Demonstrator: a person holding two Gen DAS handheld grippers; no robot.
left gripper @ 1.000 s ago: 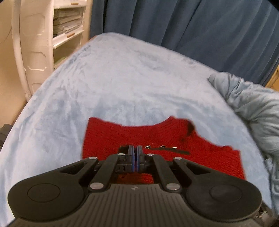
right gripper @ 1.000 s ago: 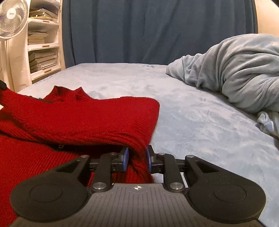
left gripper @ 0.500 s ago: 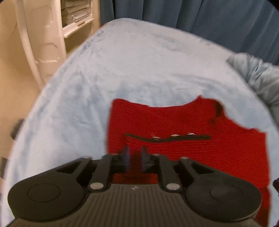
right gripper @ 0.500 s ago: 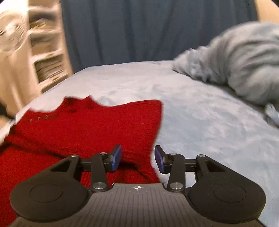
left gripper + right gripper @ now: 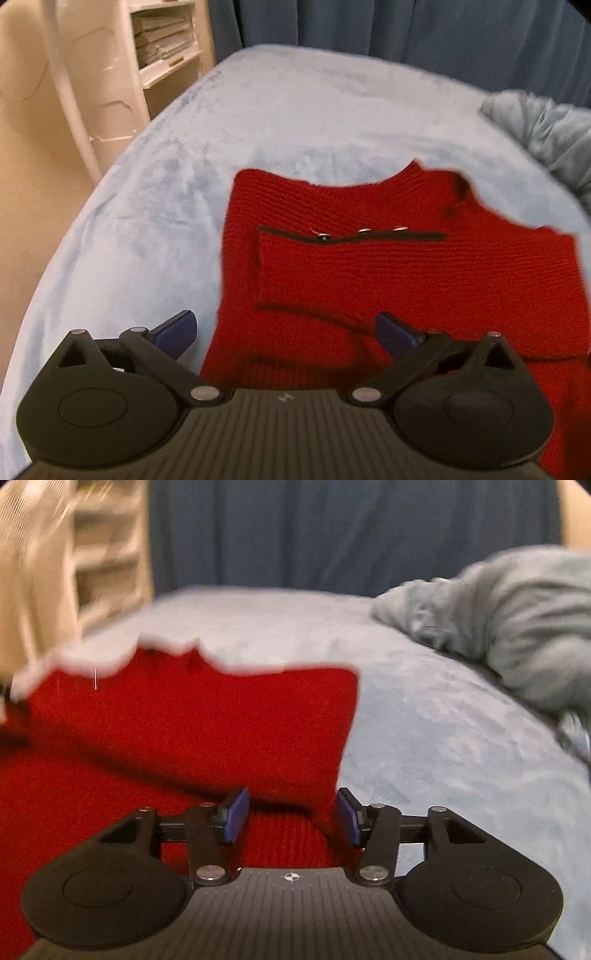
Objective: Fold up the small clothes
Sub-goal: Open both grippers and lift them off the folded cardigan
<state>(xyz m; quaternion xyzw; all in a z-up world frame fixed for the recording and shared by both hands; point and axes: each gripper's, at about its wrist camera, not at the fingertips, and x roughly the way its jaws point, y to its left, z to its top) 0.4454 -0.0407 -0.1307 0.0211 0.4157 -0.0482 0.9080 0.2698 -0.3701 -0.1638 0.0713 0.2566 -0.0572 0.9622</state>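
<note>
Your left gripper (image 5: 286,332) stands wide, its jaws having just been opening; the 2 blue pads (image 5: 175,330) straddle the near left edge of the red knit sweater (image 5: 388,266) without pressing it, one pad over the blanket and the other over the knit. The sweater lies flat on the light blue fleece blanket (image 5: 280,122), filling the view from center toward 4 o'clock, its ribbed collar at 1 o'clock and a folded-over panel across its middle edged by a dark trim strip (image 5: 351,236) with 3 small metal snaps. Your right gripper (image 5: 291,814) is partly open, its jaws also having just been opening; the folded right edge of the sweater (image 5: 177,731) sits between the pads (image 5: 236,810), but neither clamps it. In that blurred view the sweater spreads from center toward 9 o'clock. A rumpled gray-blue blanket heap (image 5: 509,627) lies at 2 o'clock, well apart from the sweater. A white shelf unit (image 5: 162,48) stands at 11 o'clock beside the bed, and a dark blue curtain (image 5: 406,33) hangs at 12 o'clock.
</note>
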